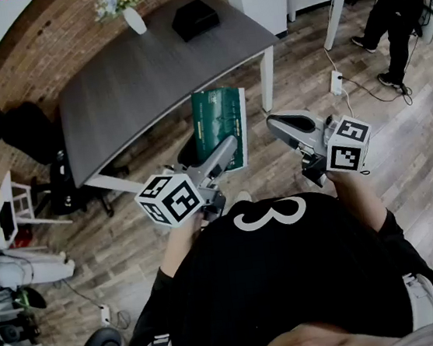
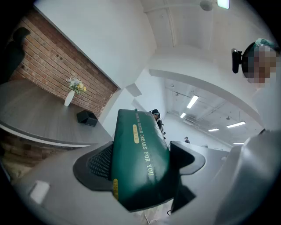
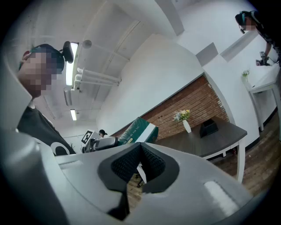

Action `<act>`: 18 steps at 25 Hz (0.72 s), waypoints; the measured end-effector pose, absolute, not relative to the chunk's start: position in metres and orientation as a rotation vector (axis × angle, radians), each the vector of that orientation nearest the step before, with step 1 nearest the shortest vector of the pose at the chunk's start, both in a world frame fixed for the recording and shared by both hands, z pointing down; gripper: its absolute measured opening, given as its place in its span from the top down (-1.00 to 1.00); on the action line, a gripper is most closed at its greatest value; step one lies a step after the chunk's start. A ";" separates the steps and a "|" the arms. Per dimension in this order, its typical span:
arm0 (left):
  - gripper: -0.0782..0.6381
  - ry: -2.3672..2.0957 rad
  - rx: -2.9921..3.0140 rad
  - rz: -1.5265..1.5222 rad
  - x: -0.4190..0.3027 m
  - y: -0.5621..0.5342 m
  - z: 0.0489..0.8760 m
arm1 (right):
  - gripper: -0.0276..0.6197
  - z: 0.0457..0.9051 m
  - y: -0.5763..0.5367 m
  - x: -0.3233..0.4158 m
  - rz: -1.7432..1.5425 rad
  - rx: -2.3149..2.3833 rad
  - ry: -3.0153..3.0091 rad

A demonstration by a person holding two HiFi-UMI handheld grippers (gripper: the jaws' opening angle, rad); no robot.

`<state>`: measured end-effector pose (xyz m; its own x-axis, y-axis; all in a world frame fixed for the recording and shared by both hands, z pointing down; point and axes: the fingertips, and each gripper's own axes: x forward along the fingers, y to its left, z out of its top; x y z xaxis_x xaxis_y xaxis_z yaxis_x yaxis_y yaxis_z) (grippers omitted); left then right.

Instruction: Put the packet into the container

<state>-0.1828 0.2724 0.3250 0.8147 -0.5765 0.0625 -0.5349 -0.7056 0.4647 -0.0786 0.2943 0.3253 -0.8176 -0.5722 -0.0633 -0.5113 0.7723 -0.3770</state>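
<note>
Wood-plank floor, a red brick wall and a dark grey tabletop (image 1: 134,76) form the setting; the person stands well short of the tabletop's near edge. Left gripper (image 1: 228,153): jaws spread wide and clamped on the two faces of the dark green, glossy packet with gold lettering (image 2: 140,158). The packet fills the gap between the ribbed black pads and juts forward beyond them, held in the air, well apart from the tabletop. Right gripper (image 3: 139,163): jaws closed tip to tip, nothing between them, carried level beside the left. On the far part of the tabletop stand a black box-shaped container (image 1: 194,18) and, near it, a white vase of flowers (image 1: 133,18); whether the container's top is open cannot be told from here. Step in hand, as judged: carrying the packet to the container. To do it well, grip firmly, since the glossy packet may slip. Bring its leading end over the container's mouth, clear of the vase, and let go only once it sits inside. The free right gripper could steady the container if it slides
</note>
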 end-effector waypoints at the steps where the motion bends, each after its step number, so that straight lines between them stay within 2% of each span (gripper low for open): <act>1: -0.40 -0.827 2.531 -0.111 -0.183 0.273 0.325 | 0.91 0.325 0.295 -0.079 -0.517 -0.861 2.790; 18: -0.40 -0.792 2.566 -0.102 -0.180 0.275 0.318 | 0.91 0.321 0.298 -0.076 -0.525 -0.893 2.736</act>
